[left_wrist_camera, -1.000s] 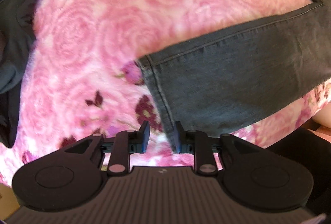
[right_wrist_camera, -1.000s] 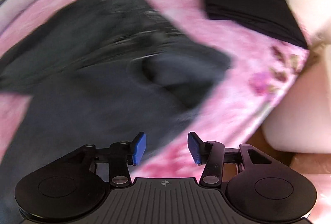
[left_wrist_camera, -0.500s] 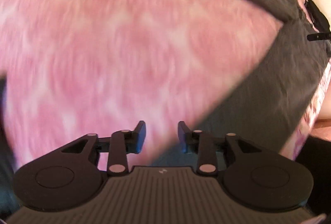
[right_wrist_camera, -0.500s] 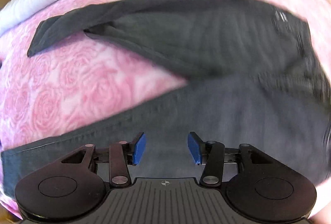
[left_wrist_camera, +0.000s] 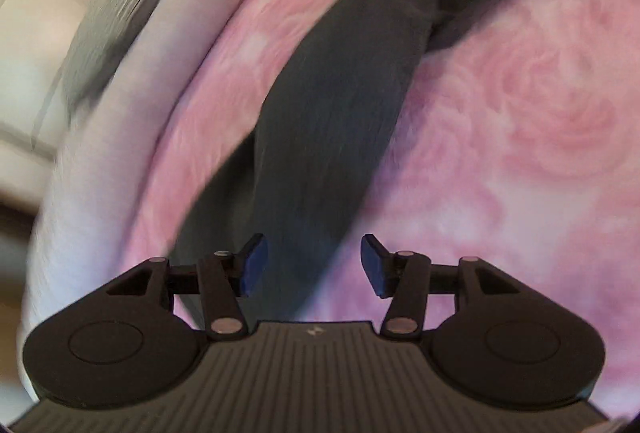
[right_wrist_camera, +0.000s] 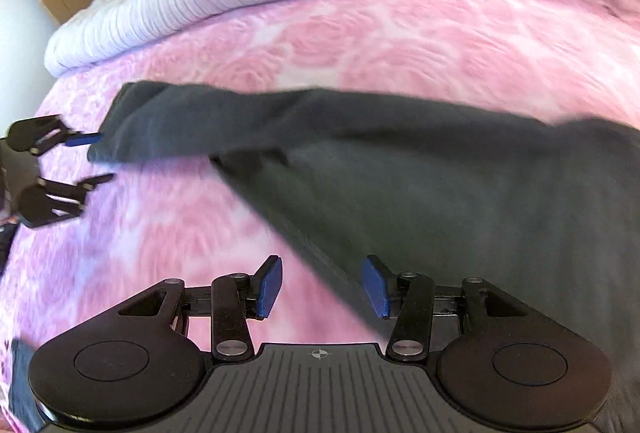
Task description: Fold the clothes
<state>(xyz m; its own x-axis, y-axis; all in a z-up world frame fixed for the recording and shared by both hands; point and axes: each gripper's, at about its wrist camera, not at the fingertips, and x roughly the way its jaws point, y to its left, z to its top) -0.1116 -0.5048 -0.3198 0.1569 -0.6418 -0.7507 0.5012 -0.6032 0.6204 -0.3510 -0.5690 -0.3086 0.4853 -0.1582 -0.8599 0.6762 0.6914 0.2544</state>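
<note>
The dark pants (right_wrist_camera: 400, 169) lie flat on the pink bed cover (right_wrist_camera: 360, 45), one leg reaching far left. The left tool (left_wrist_camera: 312, 265) is wide w/ nothing in it, right at the leg end. The right tool (right_wrist_camera: 320, 287) is wide too, over the near leg edge. Each should grab the hem deep, both layers, then lift evenly.

Dark grey jeans (right_wrist_camera: 400, 169) spread flat
</note>
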